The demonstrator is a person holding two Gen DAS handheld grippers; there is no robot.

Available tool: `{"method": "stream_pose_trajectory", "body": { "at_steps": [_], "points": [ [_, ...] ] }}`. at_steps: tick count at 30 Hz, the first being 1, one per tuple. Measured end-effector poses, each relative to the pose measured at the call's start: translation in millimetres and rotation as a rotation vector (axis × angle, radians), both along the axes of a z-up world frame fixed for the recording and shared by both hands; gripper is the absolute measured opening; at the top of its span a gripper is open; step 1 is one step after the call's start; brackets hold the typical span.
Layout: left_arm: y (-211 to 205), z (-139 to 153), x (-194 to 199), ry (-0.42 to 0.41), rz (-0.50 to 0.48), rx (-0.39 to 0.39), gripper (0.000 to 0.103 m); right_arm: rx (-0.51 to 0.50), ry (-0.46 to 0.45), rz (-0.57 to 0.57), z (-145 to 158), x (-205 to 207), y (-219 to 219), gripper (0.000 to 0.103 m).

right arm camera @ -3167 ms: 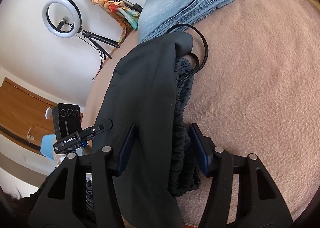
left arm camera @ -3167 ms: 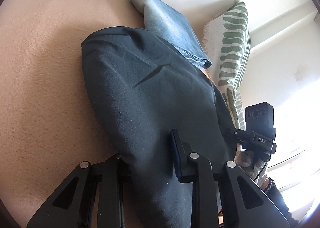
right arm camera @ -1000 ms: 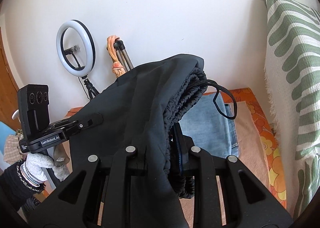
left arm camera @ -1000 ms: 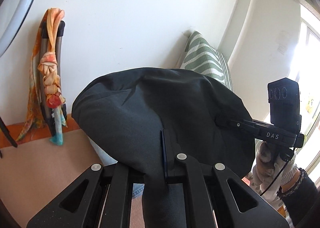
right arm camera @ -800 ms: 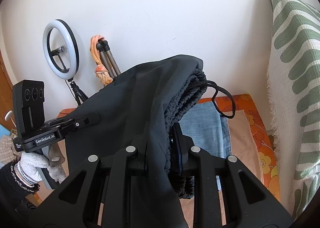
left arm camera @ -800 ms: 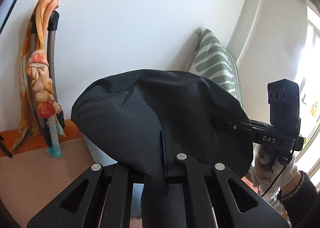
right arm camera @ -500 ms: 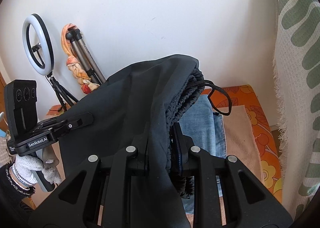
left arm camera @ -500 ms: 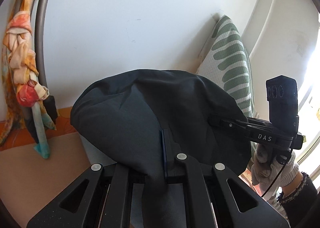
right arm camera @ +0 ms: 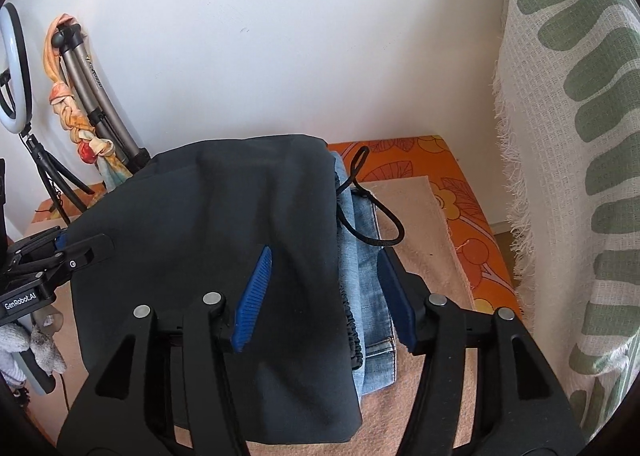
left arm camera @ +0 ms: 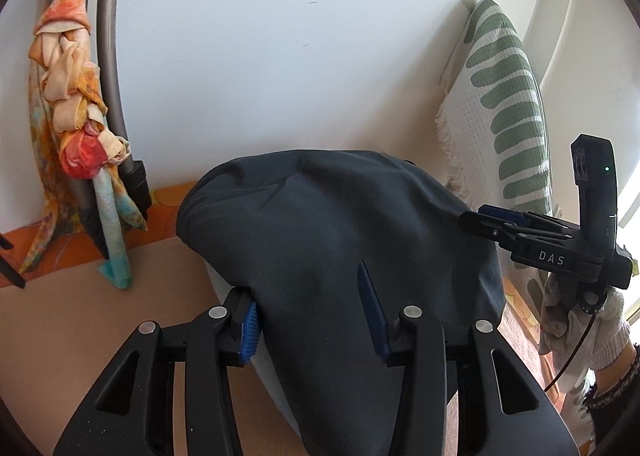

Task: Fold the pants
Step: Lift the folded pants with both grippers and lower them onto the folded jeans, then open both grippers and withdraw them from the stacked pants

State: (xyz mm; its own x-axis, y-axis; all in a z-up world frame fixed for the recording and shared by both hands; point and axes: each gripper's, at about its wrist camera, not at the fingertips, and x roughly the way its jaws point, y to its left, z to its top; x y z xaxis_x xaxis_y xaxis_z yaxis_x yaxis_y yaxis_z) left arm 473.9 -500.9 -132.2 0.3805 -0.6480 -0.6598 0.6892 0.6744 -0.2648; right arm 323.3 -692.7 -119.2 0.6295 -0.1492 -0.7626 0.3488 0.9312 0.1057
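Note:
The folded dark grey pants (left arm camera: 328, 240) lie on top of folded blue jeans (right arm camera: 366, 276) on the beige bed cover. In the right wrist view the pants (right arm camera: 224, 224) show their elastic waistband and a black drawstring (right arm camera: 372, 216) at the right edge. My left gripper (left arm camera: 308, 304) is open, its blue pads on either side of the near fold of the pants. My right gripper (right arm camera: 324, 296) is open too, its pads straddling the waistband edge and the jeans. Neither is closed on the cloth. Each gripper shows in the other's view, at the pants' side.
A white wall stands close behind the stack. A green-and-white striped pillow (left arm camera: 504, 124) leans at the right. A tripod wrapped in an orange scarf (left arm camera: 76, 128) and a ring light (right arm camera: 14, 68) stand at the left. An orange floral sheet (right arm camera: 452, 176) edges the bed.
Both grippers have opened and let go of the dark pants. The pants have come down from mid-air onto the folded jeans by the wall.

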Motion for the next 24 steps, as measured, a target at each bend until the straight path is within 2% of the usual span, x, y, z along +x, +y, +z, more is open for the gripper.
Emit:
{"method": "stream_pose_trajectory", "body": {
  "at_steps": [3, 9, 13, 17, 24],
  "points": [
    [7.5, 5.5, -4.3, 0.001, 0.026, -0.002, 0.057, -0.004, -0.020, -0.020, 9.8, -7.7, 5.6, 0.069],
    [27.6, 29.8, -23.5, -0.049, 0.053, -0.016, 0.069, -0.041, -0.049, -0.029, 36.9, -20.5, 34.0, 0.079],
    [49.0, 47.9, -37.8, -0.080, 0.074, -0.028, 0.072, -0.060, -0.076, -0.046, 56.2, -31.1, 55.3, 0.086],
    [69.1, 68.1, -55.2, -0.119, 0.082, -0.031, 0.077, -0.100, -0.080, -0.051, 77.0, -41.4, 77.8, 0.088],
    [106.2, 101.6, -98.0, -0.192, 0.091, -0.040, 0.078, -0.140, -0.123, -0.060, 123.9, -70.2, 121.3, 0.093]
  ]
}}
